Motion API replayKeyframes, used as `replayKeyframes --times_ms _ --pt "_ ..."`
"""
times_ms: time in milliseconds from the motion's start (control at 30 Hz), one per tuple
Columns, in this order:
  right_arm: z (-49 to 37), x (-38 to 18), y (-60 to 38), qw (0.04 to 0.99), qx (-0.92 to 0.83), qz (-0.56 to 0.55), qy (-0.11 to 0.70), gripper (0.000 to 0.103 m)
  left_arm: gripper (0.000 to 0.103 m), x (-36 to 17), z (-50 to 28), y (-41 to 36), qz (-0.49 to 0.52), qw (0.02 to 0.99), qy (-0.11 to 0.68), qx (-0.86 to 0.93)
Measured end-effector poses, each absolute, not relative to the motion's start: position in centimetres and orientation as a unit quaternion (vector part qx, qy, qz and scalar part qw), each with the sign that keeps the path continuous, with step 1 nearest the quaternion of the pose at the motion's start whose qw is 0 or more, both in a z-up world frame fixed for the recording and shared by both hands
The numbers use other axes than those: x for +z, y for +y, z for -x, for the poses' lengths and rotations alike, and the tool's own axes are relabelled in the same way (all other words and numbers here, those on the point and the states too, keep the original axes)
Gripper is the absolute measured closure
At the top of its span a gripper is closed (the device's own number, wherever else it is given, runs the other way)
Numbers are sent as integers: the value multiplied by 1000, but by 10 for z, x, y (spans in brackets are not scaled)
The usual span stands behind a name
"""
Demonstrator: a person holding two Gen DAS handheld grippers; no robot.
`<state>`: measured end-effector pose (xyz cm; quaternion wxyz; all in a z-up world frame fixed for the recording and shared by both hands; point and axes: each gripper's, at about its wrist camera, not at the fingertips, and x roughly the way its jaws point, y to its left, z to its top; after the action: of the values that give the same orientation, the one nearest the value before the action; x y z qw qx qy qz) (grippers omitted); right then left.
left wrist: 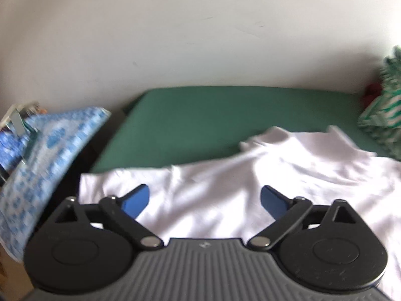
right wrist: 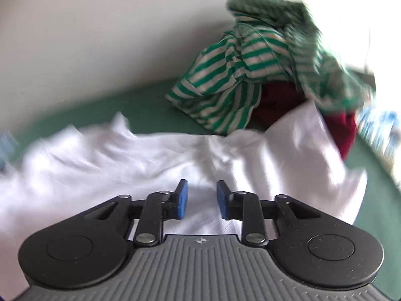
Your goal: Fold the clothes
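My left jaws (left wrist: 204, 200) stand wide apart with nothing between them, and my right jaws (right wrist: 199, 198) stand at a narrow gap, also empty, the pads clear of the cloth below. No earlier grip shows in either view.

The white T-shirt (left wrist: 225, 183) lies spread across the near part of the green bed (left wrist: 200, 115), directly under and ahead of both jaws. Its long axis seems to run across my view, side to side along the near edge of the bed, with a raised, rumpled fold (left wrist: 288, 138) towards the far right side. In the right wrist view one end of the shirt climbs against the pile of unfolded clothes: a green-and-white striped garment (right wrist: 225, 80) on top and something dark red (right wrist: 345, 130) beneath it, at the right end of the bed.

A blue patterned cloth (left wrist: 50, 150) hangs off the left edge, apart from the shirt.

I judge both hands about equally near the shirt; the right is nearer the end resting on the pile, so that end falls to it.
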<state>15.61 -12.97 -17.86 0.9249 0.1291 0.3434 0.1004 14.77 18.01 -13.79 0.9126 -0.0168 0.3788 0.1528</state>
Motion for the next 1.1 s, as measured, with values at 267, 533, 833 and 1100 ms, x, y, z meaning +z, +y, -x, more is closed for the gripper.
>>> replayKeyframes --times_ms 267,533,833,1100 --pt "-51 -186 -109 922 87 -85 368 74 3 -121 -83 174 58 898 420 120" --pt "16 -185 -93 924 86 -83 364 71 3 -118 -21 172 19 891 443 95" --pt "66 -211 -90 950 8 2 312 48 3 -126 24 161 -18 885 461 64" --pt "76 -212 -71 942 32 2 333 12 1 -119 56 161 -25 883 462 77"
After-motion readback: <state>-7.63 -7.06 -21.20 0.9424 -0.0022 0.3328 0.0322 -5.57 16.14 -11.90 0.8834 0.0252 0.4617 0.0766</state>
